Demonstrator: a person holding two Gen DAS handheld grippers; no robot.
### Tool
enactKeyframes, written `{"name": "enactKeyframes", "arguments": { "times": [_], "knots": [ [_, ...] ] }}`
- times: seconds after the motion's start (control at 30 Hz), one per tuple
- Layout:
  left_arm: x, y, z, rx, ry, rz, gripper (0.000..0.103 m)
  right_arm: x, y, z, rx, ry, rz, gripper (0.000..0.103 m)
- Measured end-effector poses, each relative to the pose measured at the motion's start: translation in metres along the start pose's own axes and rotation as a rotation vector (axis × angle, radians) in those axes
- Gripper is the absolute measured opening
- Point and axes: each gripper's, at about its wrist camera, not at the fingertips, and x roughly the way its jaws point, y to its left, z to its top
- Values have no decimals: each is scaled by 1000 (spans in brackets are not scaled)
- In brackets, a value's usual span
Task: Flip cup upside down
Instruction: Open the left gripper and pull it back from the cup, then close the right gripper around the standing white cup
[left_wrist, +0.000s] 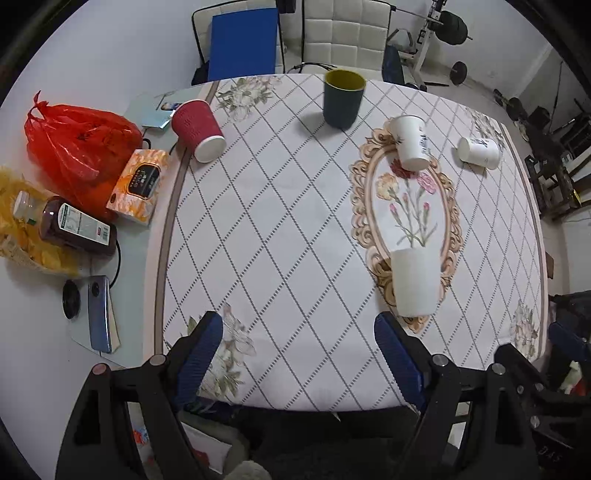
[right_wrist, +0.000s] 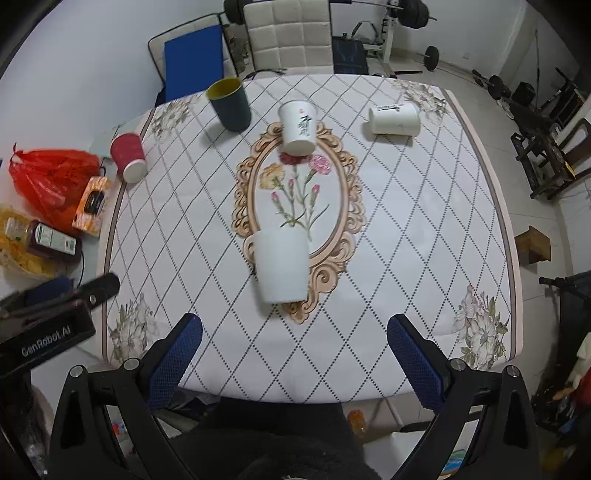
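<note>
Both grippers high over the table, left gripper (left_wrist: 299, 354) and right gripper (right_wrist: 295, 354) spread wide, nothing between the fingers. Plain white cup (right_wrist: 281, 266) sits base-up near the table's front edge, by the oval frame — looks flipped already. Next call: pick another, likely the upright dark green cup (right_wrist: 229, 105)

A red plastic bag (left_wrist: 79, 147), an orange tissue box (left_wrist: 138, 186) and a dark sauce bottle (left_wrist: 75, 230) lying on its side crowd the left edge of a table, beside its floral, diamond-patterned tablecloth (left_wrist: 280, 236). A phone (left_wrist: 99, 314) lies nearer. Behind the table stand 2 padded white chairs (left_wrist: 343, 35) and barbell weights (left_wrist: 452, 27).
</note>
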Motion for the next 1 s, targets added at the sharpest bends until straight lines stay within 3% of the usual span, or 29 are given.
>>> {"name": "enactKeyframes", "arguments": {
  "times": [0.03,0.17,0.27,0.37,0.43,0.53,0.63,0.73,0.83,1.0],
  "knots": [
    [6,4,1,-4,3,13,100,2,3,1,-25,7,-11,102],
    [34,16,2,-20,6,48,103,10,26,14,-343,2,-130,102],
    [63,21,1,-32,42,76,103,25,49,16,-722,-16,-278,102],
    [91,25,-2,-62,97,72,103,52,72,-4,-1214,-31,-430,102],
    [105,26,-4,-87,123,76,103,68,80,-21,-1501,-50,-482,102],
    [124,25,-9,-121,161,86,103,101,76,-61,-2003,-60,-537,102],
    [139,28,-15,-162,195,84,103,125,59,-91,-2424,-109,-559,102],
    [151,34,-20,-203,224,85,103,145,38,-104,-2755,-162,-566,102],
    [161,41,-26,-245,248,80,103,165,24,-99,-2962,-165,-561,102],
    [172,50,-32,-291,266,74,103,192,13,-90,-3134,-155,-539,102]
  ]
}}
